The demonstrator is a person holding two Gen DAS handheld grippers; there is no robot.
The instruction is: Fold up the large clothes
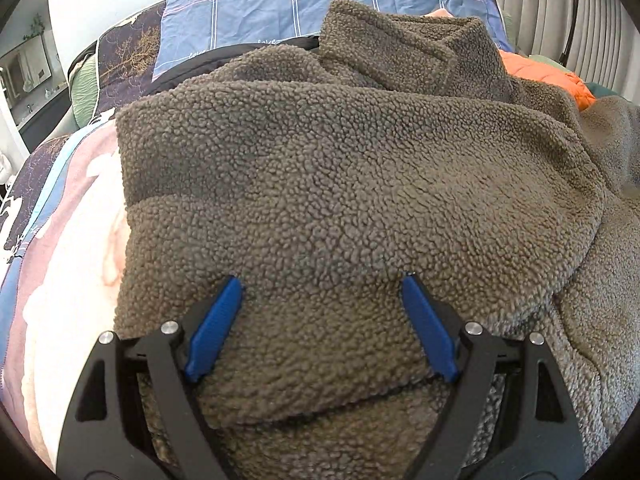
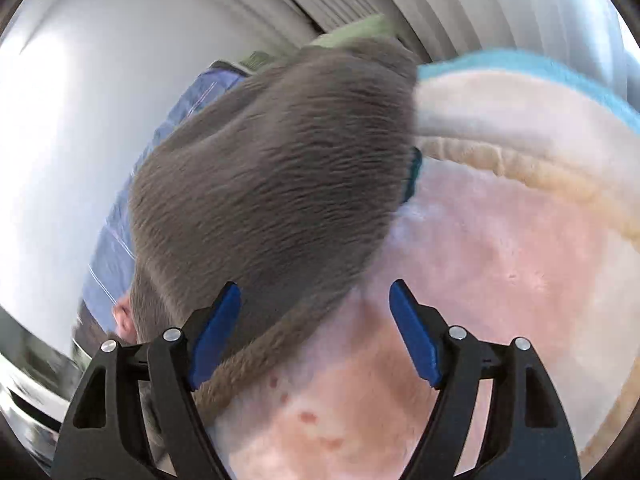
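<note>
Fleece jacket (image 1: 340,184) — one — beneath two grippers, left (image 1: 322,280) and right (image 2: 316,288), fingers released.

Fleece jacket (image 2: 272,168) motion-blurred in right wrist view, orange garment (image 1: 548,80) mostly hidden behind it

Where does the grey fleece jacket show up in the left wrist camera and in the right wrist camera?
Left wrist view: fleece jacket fills the centre, lying folded.
Right wrist view: fleece jacket left of centre, blurred.
Shared landmark: the pink blanket beneath it.
</note>
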